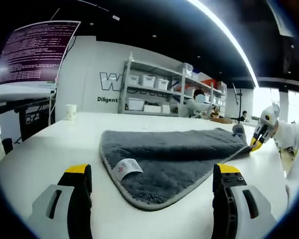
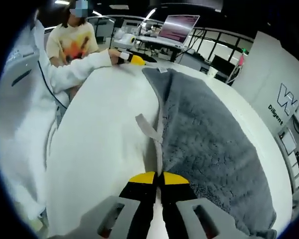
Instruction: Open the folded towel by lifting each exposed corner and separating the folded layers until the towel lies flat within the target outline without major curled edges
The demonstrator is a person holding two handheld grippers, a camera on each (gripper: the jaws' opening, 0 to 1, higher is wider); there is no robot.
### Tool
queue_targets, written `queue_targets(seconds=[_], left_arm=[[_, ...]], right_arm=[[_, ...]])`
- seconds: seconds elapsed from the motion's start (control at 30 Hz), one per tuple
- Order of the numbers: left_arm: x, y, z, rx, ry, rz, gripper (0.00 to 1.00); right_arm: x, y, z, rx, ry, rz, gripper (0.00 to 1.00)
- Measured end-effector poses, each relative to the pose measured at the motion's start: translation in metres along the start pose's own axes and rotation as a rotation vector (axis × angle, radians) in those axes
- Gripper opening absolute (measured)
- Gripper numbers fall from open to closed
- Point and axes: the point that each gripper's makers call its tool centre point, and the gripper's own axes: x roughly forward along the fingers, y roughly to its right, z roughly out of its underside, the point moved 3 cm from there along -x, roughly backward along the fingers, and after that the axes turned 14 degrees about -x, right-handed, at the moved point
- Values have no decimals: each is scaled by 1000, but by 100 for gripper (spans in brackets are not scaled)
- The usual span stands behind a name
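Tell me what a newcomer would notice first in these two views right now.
The grey towel spread across the white table, with a small white label on its near corner in the left gripper view. Next, the right gripper, its yellow-tipped jaws closed on the towel's edge beside a hanging loop. Behind, a screen of text at upper left and shelves with bins.
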Motion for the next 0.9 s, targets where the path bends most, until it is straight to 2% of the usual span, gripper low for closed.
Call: queue_targets(seconds=[0.07, 0.2, 0.27, 0.37, 0.47, 0.57, 0.67, 0.9], left_arm=[[0, 0, 0, -2, 1, 1, 99], [0, 0, 0, -4, 1, 2, 99], [0, 1, 0, -5, 1, 3, 99], [0, 1, 1, -7, -1, 5, 99], [0, 1, 1, -7, -2, 4, 99], [0, 1, 1, -7, -2, 4, 99], [0, 2, 1, -7, -2, 5, 99], [0, 1, 2, -8, -4, 3, 99]], right_arm=[[-6, 2, -2, 37, 37, 24, 0], [-20, 6, -5, 142, 111, 67, 9], [-33, 12, -4, 190, 153, 119, 12], [-50, 20, -1, 226, 181, 197, 20], [-73, 31, 9, 235, 185, 328, 29], [-88, 32, 28, 285, 162, 404, 36], [-102, 34, 46, 336, 140, 478, 47], [-135, 37, 91, 527, 123, 673, 69]])
